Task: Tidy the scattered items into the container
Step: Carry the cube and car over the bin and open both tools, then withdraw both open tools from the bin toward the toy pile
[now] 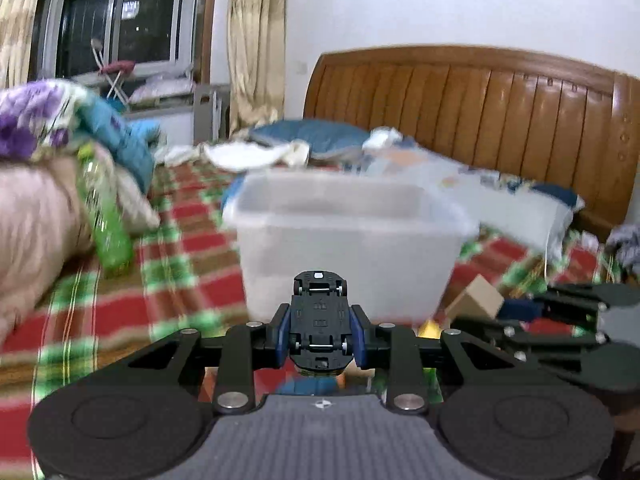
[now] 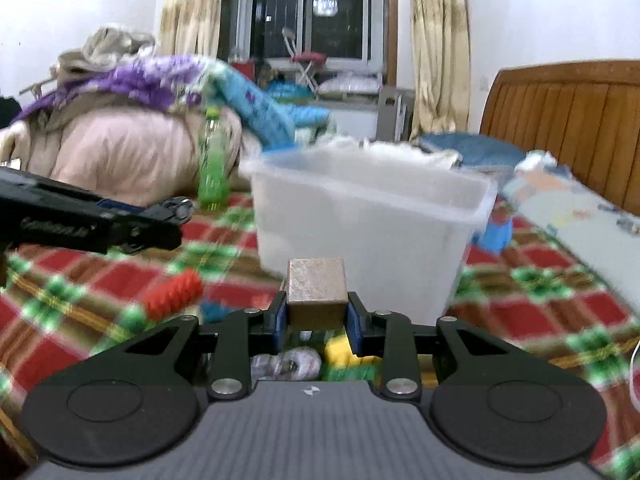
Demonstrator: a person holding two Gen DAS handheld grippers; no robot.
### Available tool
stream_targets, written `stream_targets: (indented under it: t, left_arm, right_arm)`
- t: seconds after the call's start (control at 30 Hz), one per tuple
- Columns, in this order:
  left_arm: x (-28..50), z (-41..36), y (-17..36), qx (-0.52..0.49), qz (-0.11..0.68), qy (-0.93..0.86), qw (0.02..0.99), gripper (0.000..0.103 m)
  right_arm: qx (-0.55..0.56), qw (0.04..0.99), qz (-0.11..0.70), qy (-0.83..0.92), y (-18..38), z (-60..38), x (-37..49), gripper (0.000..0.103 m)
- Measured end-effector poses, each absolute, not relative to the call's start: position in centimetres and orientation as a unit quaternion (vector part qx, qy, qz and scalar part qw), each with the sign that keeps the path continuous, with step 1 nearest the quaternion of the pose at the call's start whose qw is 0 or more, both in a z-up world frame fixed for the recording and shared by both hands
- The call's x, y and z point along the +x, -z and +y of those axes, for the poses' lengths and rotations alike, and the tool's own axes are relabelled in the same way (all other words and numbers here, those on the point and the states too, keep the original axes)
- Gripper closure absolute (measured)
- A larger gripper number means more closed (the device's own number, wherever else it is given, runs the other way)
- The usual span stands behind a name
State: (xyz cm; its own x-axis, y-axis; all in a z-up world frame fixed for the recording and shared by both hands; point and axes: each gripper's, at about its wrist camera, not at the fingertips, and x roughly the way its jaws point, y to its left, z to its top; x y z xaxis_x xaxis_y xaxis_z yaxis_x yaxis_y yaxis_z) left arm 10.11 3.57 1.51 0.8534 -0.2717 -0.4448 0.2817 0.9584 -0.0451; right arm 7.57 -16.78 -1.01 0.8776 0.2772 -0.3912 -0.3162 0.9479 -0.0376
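At lower centre we see our left gripper (image 1: 320, 340) clamped on a small black toy car (image 1: 320, 320), underside up. Our right gripper (image 2: 316, 320) pinches a tan wooden block (image 2: 317, 285). Beyond both, mid-frame, a translucent plastic storage box (image 1: 348, 248) sits on the red-and-green plaid blanket (image 1: 120, 312). A green plastic bottle (image 1: 106, 216) leans at left.

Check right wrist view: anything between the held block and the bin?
Nothing: only bare plaid blanket lies between the wooden block in the right tool and the clear bin.
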Motion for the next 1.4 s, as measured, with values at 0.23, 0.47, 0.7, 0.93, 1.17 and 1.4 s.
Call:
stream_targets:
  t: [0.23, 0.47, 0.7, 0.93, 1.17, 1.4]
  left_arm:
    - [14.6, 1.0, -5.0, 0.009, 0.199, 0.156, 0.967, 0.070]
    - [20.2, -1.4, -4.3, 0.022, 0.226, 0.161, 0.960, 0.070]
    - [23.7, -2.4, -3.2, 0.024, 0.252, 0.140, 0.957, 0.070]
    - [22.5, -2.1, -2.7, 0.037, 0.252, 0.142, 0.956, 0.046]
    - [18.1, 0.3, -2.5, -0.003, 0.241, 0.154, 0.958, 0.043]
    - [12.1, 2.0, 0.7, -0.005, 0.248, 0.132, 0.960, 0.041]
  right_arm:
    - [-0.047, 0.978, 0.157, -0.131, -1.6, -17.6, 10.8, 0.070]
    - [-0.033, 0.981, 0.163, -0.101, -2.0, -18.8, 14.7, 0.070]
    - [0.000, 0.978, 0.199, -0.067, -1.5, -20.4, 18.1, 0.070]
    - [0.005, 0.977, 0.204, -0.070, -1.1, -20.7, 17.3, 0.055]
    - [0.000, 0.979, 0.179, -0.095, -1.7, -20.3, 14.1, 0.055]
    - [0.004, 0.970, 0.208, -0.127, 0.5, -19.3, 11.0, 0.055]
